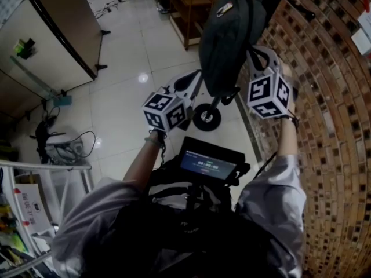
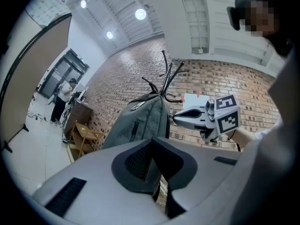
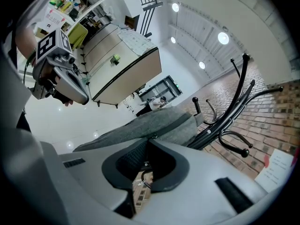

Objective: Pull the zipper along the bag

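A grey bag (image 1: 229, 39) hangs from a black coat stand (image 3: 234, 107) in front of a brick wall (image 1: 330, 126), above a pale tiled floor (image 1: 122, 68). The person holds one gripper at each side of its lower end.

The right gripper (image 3: 146, 146) is at the bag's edge on the wall side. Its fingers (image 3: 129, 163) are closed on a small dark zipper pull (image 3: 144, 172), which hangs between the pads just below the grey fabric.

The left gripper (image 2: 154, 144) comes in from the other side. Its fingers (image 2: 136, 161) are pressed together with their tips against the bag's bottom edge (whether any fabric is caught between them cannot be made out).

Little of the writing can be read. The bag carries a small pale badge (image 1: 225, 8) near its top, but its lettering is too small to make out. Each gripper's cube (image 1: 165, 110) shows black-and-white square markers, not words. A dark screen (image 1: 208, 165) at the person's chest shows a line of light figures, blurred beyond reading. A white sheet of paper (image 2: 193, 100) is fixed to the brick behind the stand, and its print is illegible.
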